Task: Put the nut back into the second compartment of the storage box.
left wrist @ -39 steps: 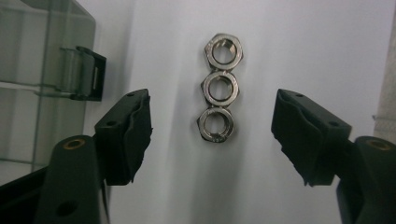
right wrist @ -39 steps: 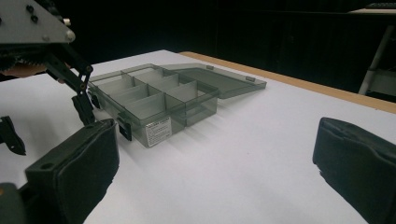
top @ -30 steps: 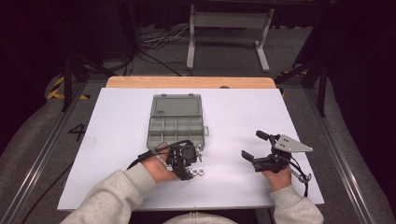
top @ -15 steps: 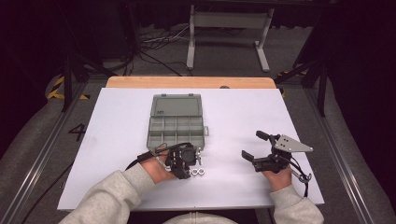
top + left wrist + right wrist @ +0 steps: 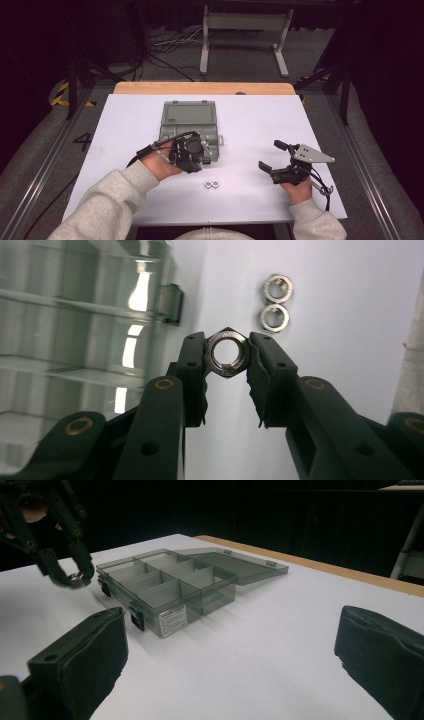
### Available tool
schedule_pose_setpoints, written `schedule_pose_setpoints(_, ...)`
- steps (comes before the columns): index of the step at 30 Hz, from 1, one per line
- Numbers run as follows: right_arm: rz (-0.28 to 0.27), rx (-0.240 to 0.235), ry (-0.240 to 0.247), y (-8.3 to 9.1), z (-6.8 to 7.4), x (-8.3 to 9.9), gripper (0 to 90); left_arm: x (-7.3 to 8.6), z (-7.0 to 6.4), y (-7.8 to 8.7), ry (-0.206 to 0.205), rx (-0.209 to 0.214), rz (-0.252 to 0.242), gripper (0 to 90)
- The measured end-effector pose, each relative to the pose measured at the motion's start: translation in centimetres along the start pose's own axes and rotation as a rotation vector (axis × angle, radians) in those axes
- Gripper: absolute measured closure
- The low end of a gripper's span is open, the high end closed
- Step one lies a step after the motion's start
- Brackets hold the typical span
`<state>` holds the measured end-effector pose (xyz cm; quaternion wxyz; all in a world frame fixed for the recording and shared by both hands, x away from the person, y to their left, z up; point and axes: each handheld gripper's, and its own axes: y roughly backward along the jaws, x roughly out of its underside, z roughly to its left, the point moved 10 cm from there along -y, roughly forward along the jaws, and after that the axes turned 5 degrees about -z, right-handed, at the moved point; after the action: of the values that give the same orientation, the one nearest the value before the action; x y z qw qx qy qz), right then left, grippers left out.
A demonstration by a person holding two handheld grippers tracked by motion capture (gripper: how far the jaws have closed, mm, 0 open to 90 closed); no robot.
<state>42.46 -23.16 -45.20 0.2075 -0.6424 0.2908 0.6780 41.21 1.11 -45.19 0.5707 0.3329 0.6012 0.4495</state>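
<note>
Backdrop: dark room, cables and a metal stand on the floor behind, and a white sheet over the counter (image 5: 150,115) with a wooden edge at the far side.

Left gripper (image 5: 227,357): fingers (image 5: 192,365) pinched narrow on a hex nut (image 5: 228,352), held by its flats just off the box's near right corner, apparently a bit above the sheet.

Box (image 5: 189,131): smoky clear compartment box, lid flipped open toward the far side, sitting mid-counter. The nut isn't in any compartment yet.

Spare nuts (image 5: 213,184): two more, touching each other, lying on the sheet just toward the person from the box.

Right gripper (image 5: 276,157): fingers spread wide, holding nothing, parked well off to the right.

Risk 1: grip is only on two flats near the fingertips, so I'd guess a twist or bump on the box wall could pop the nut loose and send it rolling.

Risk 2: dividers are low and the cells sit close together, so letting go off-centre could land it in the wrong cell, or on a divider.

Risk 3: the latch (image 5: 170,302) sticks out right beside the fingers, easy to snag.

Hard to see: from the high view the hand covers the nut and the box's near corner. Whether any cells already hold parts, can't tell, the plastic glares.
</note>
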Motion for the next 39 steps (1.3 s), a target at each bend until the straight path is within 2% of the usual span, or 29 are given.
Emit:
schedule_pose_setpoints(6,0.004,0.0,0.0,0.0,0.0,0.0,1.2,-0.1,1.9,1.2,0.03,-0.035,-0.02,69.6)
schedule_pose_setpoints(7,0.004,-0.001,0.001,0.0,0.0,0.0,1.2,-0.1,2.5,1.5,0.043,-0.045,-0.02,69.5)
schedule_pose_setpoints(8,0.004,-0.001,0.001,0.0,0.0,0.0,1.2,-0.1,2.5,1.5,0.043,-0.045,-0.02,69.5)
schedule_pose_setpoints(10,0.002,0.0,0.001,0.0,0.0,0.0,1.2,0.1,3.3,1.8,0.049,-0.058,-0.015,69.5)
schedule_pose_setpoints(17,0.003,0.001,-0.001,0.1,-0.1,0.0,1.2,0.8,6.7,2.2,0.136,-0.123,-0.054,69.5)
schedule_pose_setpoints(20,0.003,0.0,-0.002,0.1,-0.1,0.1,1.2,1.5,8.3,2.0,0.183,-0.138,-0.059,69.5)
schedule_pose_setpoints(27,0.007,-0.002,-0.006,0.1,-0.1,0.1,1.2,2.3,10.8,1.2,0.271,-0.155,-0.069,69.5)
schedule_pose_setpoints(39,0.008,-0.001,-0.006,0.1,-0.1,0.2,1.2,3.3,13.1,-0.9,0.347,-0.15,-0.037,69.5)
